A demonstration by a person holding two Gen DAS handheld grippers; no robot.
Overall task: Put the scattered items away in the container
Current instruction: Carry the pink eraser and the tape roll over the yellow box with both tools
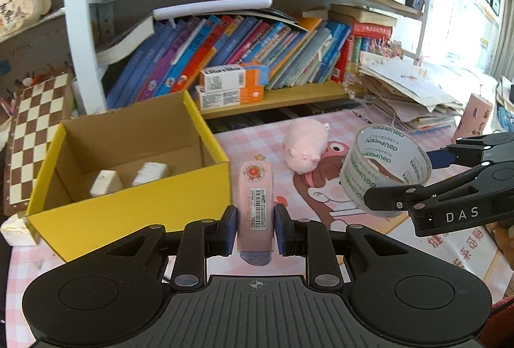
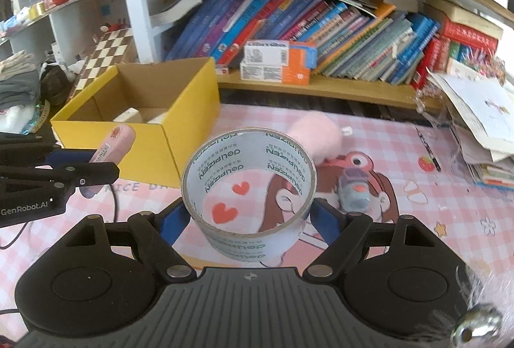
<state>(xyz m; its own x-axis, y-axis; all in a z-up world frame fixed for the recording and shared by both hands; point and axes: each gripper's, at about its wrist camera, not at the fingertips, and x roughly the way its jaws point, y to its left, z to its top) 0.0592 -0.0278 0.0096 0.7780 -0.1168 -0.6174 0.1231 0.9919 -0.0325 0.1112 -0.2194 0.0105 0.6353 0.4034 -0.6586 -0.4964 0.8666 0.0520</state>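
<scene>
My left gripper [image 1: 256,227] is shut on a flat pink case with a barcode label [image 1: 257,203], held above the mat just right of the yellow cardboard box [image 1: 128,210]. The case also shows in the right wrist view [image 2: 110,147]. The box [image 2: 192,110] holds two white blocks [image 1: 106,182]. My right gripper [image 2: 249,219] is shut on a roll of clear tape [image 2: 253,187], lifted above the mat; the tape roll shows in the left wrist view [image 1: 382,168] too. A pink plush toy [image 1: 305,145] lies on the mat behind.
A small grey and pink toy [image 2: 353,190] lies on the pink checked mat [image 2: 433,210]. A bookshelf [image 1: 273,97] with orange-white packets [image 1: 231,84] stands behind. A paper stack [image 1: 408,94] is at the right, a chessboard [image 1: 35,129] at the left.
</scene>
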